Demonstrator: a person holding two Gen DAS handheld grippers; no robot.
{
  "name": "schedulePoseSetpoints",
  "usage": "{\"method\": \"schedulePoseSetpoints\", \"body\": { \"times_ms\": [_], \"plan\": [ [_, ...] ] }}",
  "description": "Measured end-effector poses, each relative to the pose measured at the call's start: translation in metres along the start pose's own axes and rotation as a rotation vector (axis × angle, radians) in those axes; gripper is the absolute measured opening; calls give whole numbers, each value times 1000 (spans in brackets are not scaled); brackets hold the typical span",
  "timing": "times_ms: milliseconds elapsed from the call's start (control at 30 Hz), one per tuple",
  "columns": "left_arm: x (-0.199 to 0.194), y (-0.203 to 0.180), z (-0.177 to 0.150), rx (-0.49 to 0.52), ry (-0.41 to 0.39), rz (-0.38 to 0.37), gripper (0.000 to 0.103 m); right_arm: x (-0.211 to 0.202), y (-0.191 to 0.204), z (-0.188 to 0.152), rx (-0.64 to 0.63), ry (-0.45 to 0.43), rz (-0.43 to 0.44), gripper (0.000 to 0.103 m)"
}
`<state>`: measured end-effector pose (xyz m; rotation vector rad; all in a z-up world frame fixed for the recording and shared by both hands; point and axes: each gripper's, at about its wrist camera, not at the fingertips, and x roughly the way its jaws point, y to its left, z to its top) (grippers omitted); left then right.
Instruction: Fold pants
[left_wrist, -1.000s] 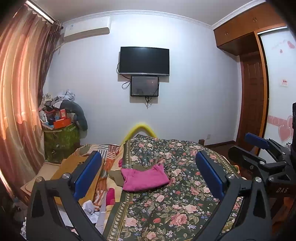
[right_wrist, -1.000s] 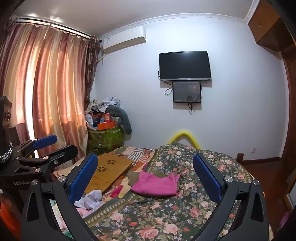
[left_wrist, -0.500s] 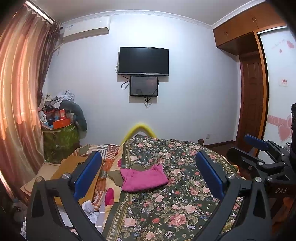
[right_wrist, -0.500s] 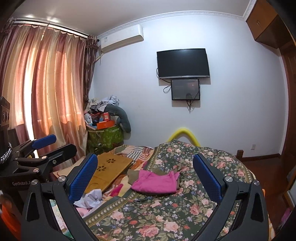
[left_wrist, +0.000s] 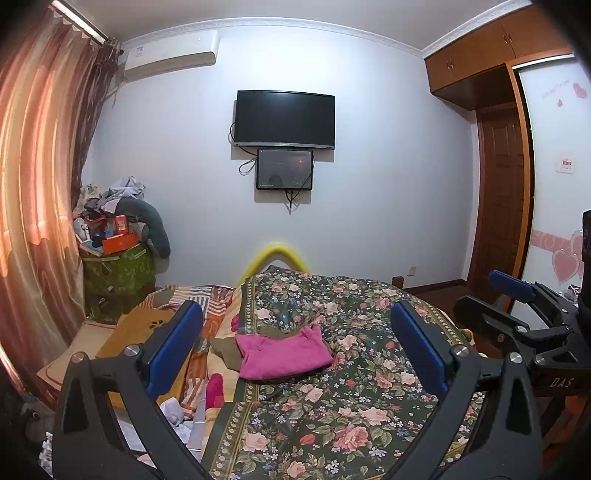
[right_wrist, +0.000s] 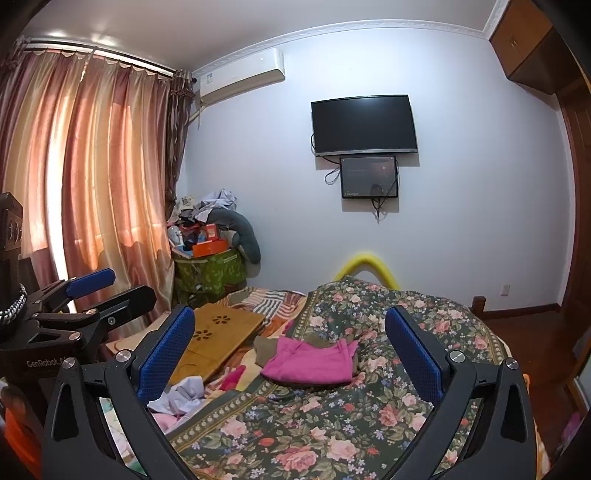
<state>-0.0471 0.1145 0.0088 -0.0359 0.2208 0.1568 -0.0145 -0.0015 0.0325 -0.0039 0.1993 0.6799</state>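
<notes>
Folded pink pants (left_wrist: 282, 352) lie on the dark floral bedspread (left_wrist: 351, 406), partly over an olive-brown garment (left_wrist: 223, 349). They also show in the right wrist view (right_wrist: 310, 360). My left gripper (left_wrist: 295, 341) is open and empty, held above the near part of the bed, well short of the pants. My right gripper (right_wrist: 290, 341) is open and empty too, at a similar distance. Each gripper shows at the edge of the other's view: the right one (left_wrist: 517, 299), the left one (right_wrist: 92, 291).
A wooden lap tray (right_wrist: 218, 332) and loose clothes (right_wrist: 181, 397) lie on the bed's left side. A green bin piled with clutter (left_wrist: 118, 266) stands by the curtains (right_wrist: 92, 177). A TV (left_wrist: 284, 120) hangs on the far wall. A wooden wardrobe (left_wrist: 498, 184) is on the right.
Both views shift slightly; the room and the pants sit a touch lower and to the left in the frames. The pants have not moved and both grippers stay open.
</notes>
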Motion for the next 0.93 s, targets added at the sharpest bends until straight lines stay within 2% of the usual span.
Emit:
{"method": "schedulePoseSetpoints", "body": {
  "times_ms": [933],
  "plan": [
    [9,6,-5,-20,40,-33,103,3,-2,1,12,15,-10,102]
  ]
}}
